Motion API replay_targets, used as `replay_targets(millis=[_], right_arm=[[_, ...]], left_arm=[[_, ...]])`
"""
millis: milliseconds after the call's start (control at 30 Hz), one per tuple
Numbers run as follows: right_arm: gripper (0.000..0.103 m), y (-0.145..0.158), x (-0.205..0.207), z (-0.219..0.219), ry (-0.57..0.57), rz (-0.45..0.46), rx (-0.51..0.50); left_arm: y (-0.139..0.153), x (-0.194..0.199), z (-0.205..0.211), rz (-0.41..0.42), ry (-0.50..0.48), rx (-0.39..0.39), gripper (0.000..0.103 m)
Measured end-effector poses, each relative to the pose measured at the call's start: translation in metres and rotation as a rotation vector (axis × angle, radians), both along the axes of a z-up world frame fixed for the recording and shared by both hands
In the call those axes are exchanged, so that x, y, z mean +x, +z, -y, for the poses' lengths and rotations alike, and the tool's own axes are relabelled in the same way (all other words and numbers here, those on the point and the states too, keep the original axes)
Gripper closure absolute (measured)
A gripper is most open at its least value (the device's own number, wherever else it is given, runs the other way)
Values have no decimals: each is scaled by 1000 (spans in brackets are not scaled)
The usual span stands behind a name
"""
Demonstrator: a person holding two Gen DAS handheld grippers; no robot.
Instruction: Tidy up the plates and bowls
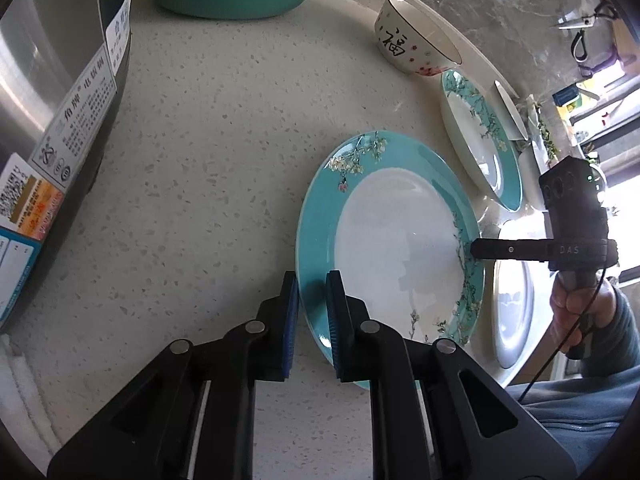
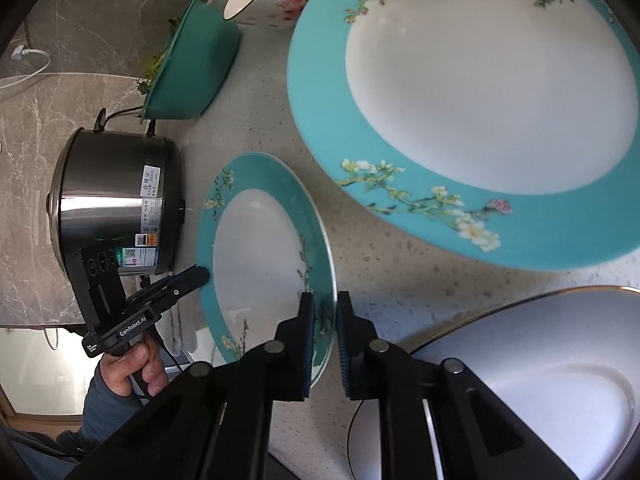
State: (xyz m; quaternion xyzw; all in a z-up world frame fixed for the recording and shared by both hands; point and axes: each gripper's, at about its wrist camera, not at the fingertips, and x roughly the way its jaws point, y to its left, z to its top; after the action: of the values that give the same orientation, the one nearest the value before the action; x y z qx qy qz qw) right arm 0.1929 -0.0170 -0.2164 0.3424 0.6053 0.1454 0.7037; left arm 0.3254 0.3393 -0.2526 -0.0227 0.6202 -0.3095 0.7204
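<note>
A teal-rimmed floral plate [image 1: 400, 240] lies on the speckled counter between both grippers; it also shows in the right wrist view [image 2: 256, 256]. My left gripper [image 1: 312, 284] straddles its near rim, jaws narrowly apart with the rim between the pads. My right gripper [image 2: 325, 308] straddles the opposite rim the same way and shows in the left wrist view [image 1: 476, 249]. A second, larger teal floral plate [image 2: 460, 92] lies beyond. A white bowl with a black character [image 1: 412, 46] stands at the back. A white gold-rimmed plate [image 2: 540, 364] lies at the right.
A steel rice cooker [image 2: 116, 200] stands at the left, close to my left gripper [image 2: 192, 278]. A teal bowl with greens [image 2: 192, 64] sits by the marble wall. A white cloth [image 1: 20, 392] lies at the counter's left edge. A white dish [image 1: 512, 112] lies beyond the far plate.
</note>
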Motion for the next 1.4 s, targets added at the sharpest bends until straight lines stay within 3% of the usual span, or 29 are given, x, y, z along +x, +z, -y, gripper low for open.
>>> replay_targets(millis=[733,1100,1400], right_arm=[[92,13,-2,-8,-22,10,-37],[92,43,-21,-1,-47,53,-16],[92,86,-54,21,-81,95,-20]], left_arm=[[3,-7,3,-2,1,-9,91],[47,-23,11,45,-31,-19,91],[103,-51,40,99,-84,-47,91]])
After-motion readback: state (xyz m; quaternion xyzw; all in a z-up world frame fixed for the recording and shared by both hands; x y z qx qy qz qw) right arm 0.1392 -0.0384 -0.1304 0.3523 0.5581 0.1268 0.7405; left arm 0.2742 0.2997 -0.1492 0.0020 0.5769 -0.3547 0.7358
